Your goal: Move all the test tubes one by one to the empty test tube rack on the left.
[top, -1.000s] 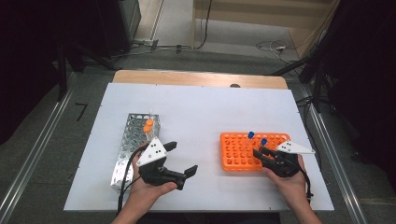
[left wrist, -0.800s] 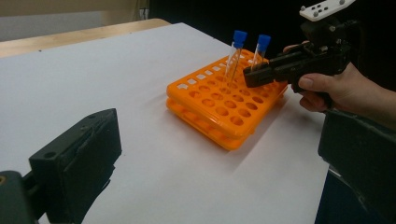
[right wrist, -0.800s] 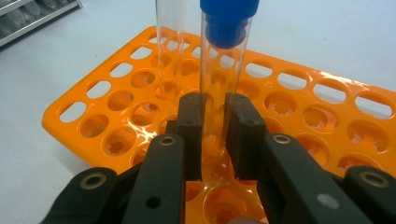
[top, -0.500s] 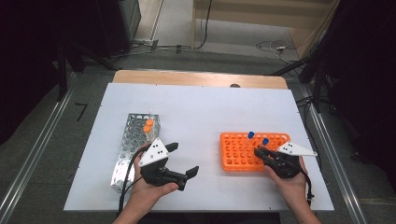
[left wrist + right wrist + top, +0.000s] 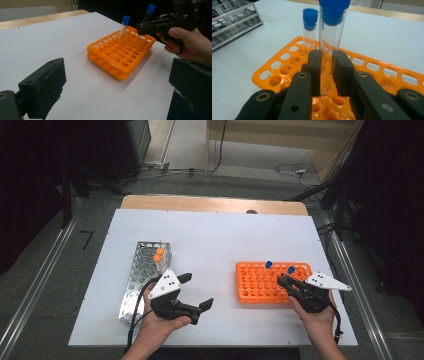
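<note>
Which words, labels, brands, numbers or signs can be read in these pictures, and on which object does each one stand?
No readable text: none.
The orange rack, the metal rack, the blue-capped tube held in the right gripper, and the second blue-capped tube carry no print.
The grey plate on the left gripper bears only small dark dots, no letters.

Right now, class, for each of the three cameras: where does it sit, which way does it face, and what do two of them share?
High view: above the near table edge, looking forward and down; both forearms, left gripper open, right gripper at the orange rack.
Left gripper view: on the left gripper, facing across the white table to the orange rack; its open jaws, the other hand.
Right gripper view: on the right gripper, shut on the nearer blue-capped tube.
Shared: all show the orange rack and the blue-capped tubes.
</note>
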A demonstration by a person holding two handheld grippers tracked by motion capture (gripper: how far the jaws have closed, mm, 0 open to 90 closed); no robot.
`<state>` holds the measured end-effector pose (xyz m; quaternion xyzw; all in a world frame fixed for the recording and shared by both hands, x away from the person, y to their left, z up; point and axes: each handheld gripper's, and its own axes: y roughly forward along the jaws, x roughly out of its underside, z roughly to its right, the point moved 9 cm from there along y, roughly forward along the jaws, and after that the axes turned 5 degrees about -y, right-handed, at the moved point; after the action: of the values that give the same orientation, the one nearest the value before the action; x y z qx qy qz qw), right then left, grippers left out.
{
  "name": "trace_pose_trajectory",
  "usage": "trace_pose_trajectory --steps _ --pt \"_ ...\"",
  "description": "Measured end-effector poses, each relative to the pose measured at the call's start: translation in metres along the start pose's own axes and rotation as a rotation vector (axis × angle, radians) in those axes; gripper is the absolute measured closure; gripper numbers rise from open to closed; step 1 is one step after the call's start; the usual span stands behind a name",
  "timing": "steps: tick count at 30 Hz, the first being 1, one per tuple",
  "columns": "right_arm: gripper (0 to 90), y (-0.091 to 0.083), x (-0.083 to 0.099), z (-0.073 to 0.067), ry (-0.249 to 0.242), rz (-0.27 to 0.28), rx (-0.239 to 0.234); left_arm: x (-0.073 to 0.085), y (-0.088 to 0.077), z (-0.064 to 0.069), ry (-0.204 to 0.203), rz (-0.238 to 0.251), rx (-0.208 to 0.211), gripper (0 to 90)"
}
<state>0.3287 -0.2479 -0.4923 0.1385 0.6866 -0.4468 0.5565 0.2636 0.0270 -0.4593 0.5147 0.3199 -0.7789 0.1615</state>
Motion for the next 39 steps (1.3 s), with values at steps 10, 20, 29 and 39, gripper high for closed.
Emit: trace_pose_trajectory --steps 10,20,29,39 --pt "74.6 -0.007 -0.01 -0.022 -0.032 0.018 -0.05 0.0 0.003 0.003 0.001 -0.007 0.012 0.9" --pt "74.6 -0.007 -0.016 -0.052 -0.062 0.026 -0.127 -0.003 0.005 0.011 0.009 -0.003 0.031 1.9" --pt "74.7 -0.001 -0.016 -0.084 -0.099 0.009 -0.206 -0.005 0.01 0.021 0.017 -0.005 0.056 2.5" --pt "74.6 0.008 -0.013 -0.117 -0.14 -0.017 -0.289 -0.006 0.016 0.036 0.035 -0.009 0.109 7.4"
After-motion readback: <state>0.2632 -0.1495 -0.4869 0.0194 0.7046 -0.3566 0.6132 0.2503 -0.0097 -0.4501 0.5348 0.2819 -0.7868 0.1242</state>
